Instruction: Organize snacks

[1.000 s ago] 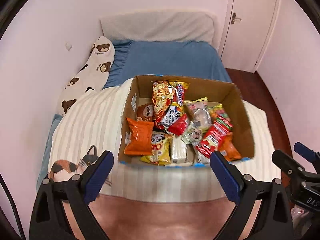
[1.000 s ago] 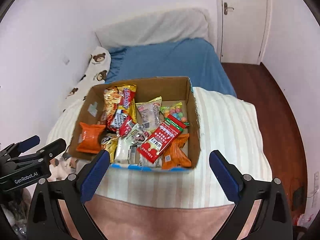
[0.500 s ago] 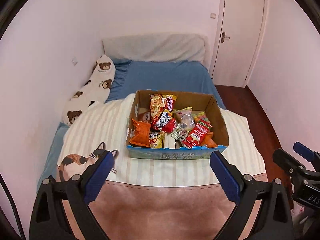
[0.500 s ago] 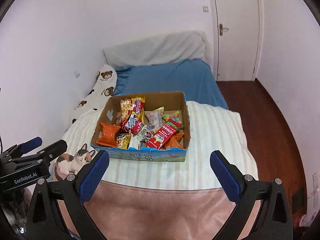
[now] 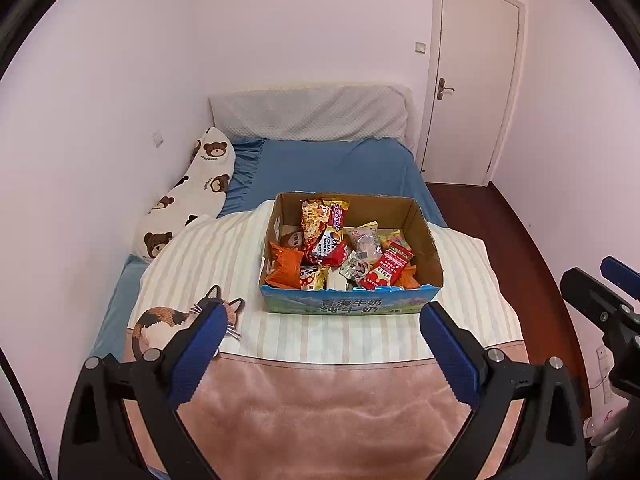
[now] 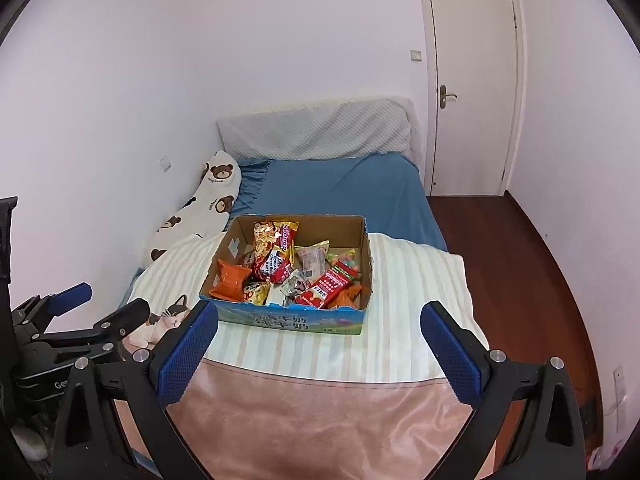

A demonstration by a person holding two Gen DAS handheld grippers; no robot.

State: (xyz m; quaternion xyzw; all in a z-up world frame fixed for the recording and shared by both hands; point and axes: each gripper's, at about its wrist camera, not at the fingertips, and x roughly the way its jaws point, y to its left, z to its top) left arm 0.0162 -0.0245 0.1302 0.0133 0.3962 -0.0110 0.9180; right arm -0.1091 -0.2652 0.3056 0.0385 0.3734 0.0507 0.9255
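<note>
In the left wrist view, the left gripper (image 5: pixel 320 344) stood wide open and held nothing, hanging over the pink foot end of the bed cover (image 5: pixel 320 420). A second earlier the cardboard box (image 5: pixel 348 308) had filled the middle of this view; now it sat well beyond the fingertips on the striped blanket (image 5: pixel 224 264), near its foot edge, so the tongs had drawn back from it. The snack packets (image 5: pixel 340 256) all lay inside, among them an orange bag (image 5: pixel 285 266) at the left wall and a red pack (image 5: pixel 390 266) toward the right. In the right wrist view, the right gripper (image 6: pixel 318 346) was likewise spread wide and empty, equally withdrawn, the box (image 6: pixel 292 320) ahead. Both retreats, with nothing outside the box, suggested the organizing was finished or nearly so.
</note>
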